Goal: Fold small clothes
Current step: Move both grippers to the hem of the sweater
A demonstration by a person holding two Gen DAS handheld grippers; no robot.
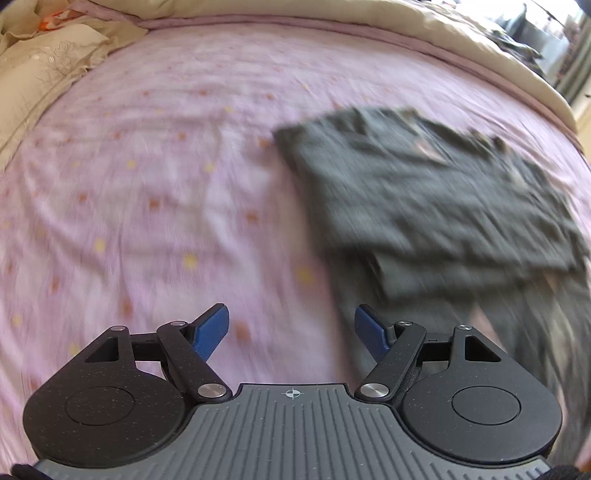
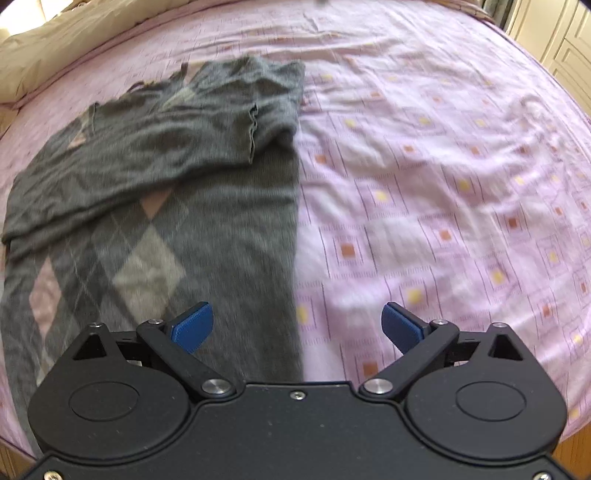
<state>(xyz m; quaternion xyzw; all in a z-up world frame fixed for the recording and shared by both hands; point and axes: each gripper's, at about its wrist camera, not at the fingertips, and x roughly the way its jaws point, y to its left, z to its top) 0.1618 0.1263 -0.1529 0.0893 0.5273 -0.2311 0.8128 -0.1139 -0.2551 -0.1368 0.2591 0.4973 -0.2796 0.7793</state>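
Note:
A dark grey argyle sweater [image 2: 155, 192] lies flat on the pink bedsheet, with a sleeve folded across its chest. In the left wrist view the grey sweater [image 1: 424, 199] is blurred and sits to the right of centre. My left gripper [image 1: 291, 330] is open above bare sheet, just left of the sweater's near corner, with nothing between its blue pads. My right gripper [image 2: 297, 325] is open too, hovering over the sweater's straight right edge near the hem. Its left pad is above the knit, its right pad above the sheet.
The pink patterned bedsheet [image 2: 443, 184] covers the bed. A beige duvet [image 1: 388, 22] is bunched along the far side, and beige pillows [image 1: 40, 62] lie at the left. Cream cabinet doors [image 2: 565, 40] stand beyond the bed's right corner.

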